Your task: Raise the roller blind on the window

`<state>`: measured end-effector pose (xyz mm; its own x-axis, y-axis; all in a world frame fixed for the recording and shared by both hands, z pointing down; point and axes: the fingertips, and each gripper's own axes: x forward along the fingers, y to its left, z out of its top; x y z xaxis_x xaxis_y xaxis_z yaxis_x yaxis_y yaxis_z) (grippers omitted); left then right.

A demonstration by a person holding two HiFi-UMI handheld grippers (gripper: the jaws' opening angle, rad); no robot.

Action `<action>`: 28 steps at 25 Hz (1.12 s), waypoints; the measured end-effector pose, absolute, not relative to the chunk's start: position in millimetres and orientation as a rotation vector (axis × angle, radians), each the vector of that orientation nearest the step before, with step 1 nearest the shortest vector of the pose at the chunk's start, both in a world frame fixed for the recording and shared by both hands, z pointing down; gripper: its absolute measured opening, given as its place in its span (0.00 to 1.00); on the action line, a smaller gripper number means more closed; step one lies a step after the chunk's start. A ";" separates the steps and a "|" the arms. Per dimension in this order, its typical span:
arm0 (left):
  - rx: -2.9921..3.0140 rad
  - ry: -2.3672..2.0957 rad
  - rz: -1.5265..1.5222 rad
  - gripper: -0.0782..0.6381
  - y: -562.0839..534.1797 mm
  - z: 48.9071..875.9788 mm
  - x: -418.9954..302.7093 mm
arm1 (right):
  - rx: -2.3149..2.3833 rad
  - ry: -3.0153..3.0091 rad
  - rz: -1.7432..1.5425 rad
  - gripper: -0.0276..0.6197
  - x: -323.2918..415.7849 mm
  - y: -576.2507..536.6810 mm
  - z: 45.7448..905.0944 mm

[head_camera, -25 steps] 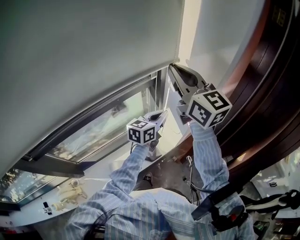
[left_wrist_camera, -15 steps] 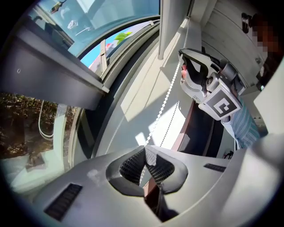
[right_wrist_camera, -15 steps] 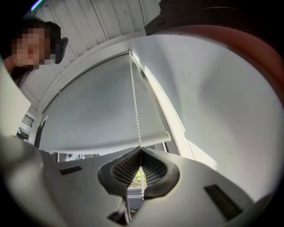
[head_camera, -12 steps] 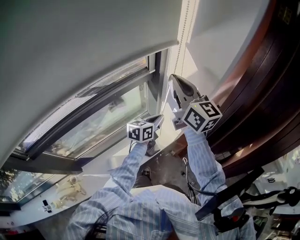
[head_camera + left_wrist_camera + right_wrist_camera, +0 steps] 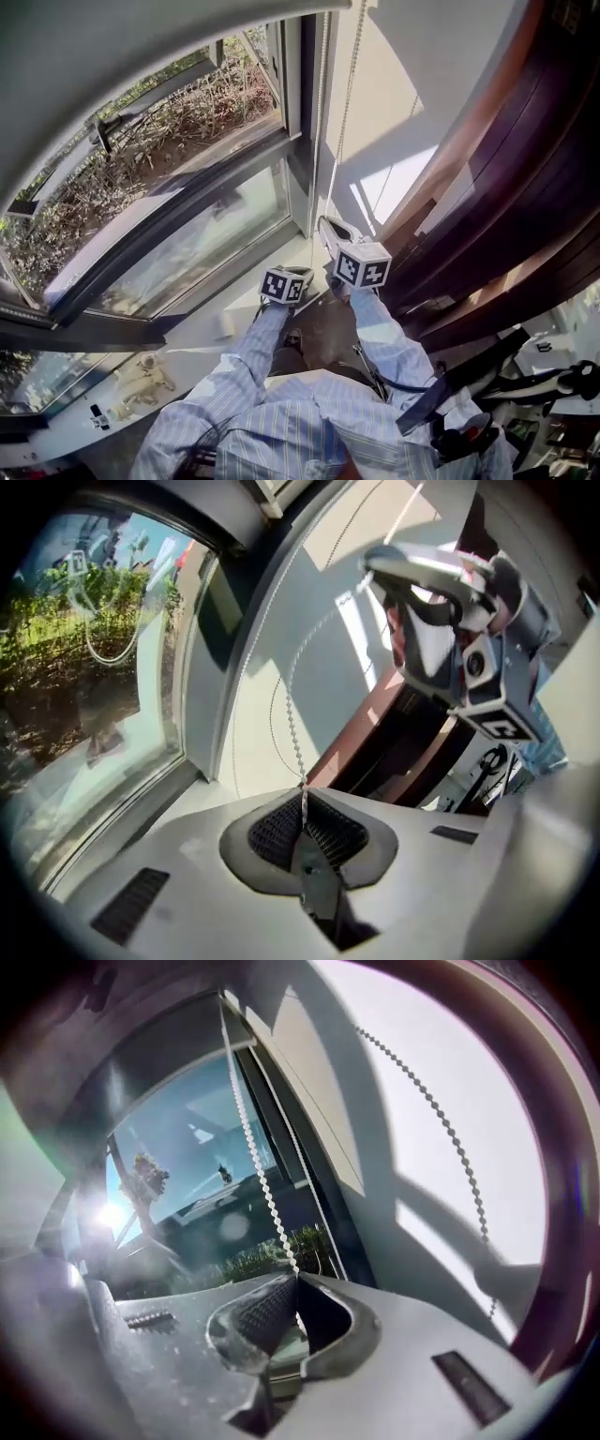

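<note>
An indoor room, whether home or office is unclear: a large dark-framed window point(image 5: 202, 239) above a white sill point(image 5: 202, 328), a pale wall point(image 5: 427, 70), dark polished wooden panelling point(image 5: 525, 187), and shrubs point(image 5: 183, 117) outside.

Sunlit white wall point(image 5: 412, 103) — dark wood panelling point(image 5: 525, 187) beside it, shrubs point(image 5: 169, 131) outside

Grey right gripper point(image 5: 295, 1279) with ribbed jaws pinched together on a white beaded cord point(image 5: 251, 1147), cord rising past a dark window frame point(image 5: 281, 1133), second strand point(image 5: 441, 1119) against a pale wall point(image 5: 375, 1101)
</note>
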<state>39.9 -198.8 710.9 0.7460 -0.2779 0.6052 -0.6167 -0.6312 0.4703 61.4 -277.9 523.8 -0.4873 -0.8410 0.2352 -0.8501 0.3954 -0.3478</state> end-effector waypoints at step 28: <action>3.081 -0.920 -0.483 0.15 -291.8 192.3 61.8 | 1.548 -2.561 0.645 0.05 54.1 -274.5 543.7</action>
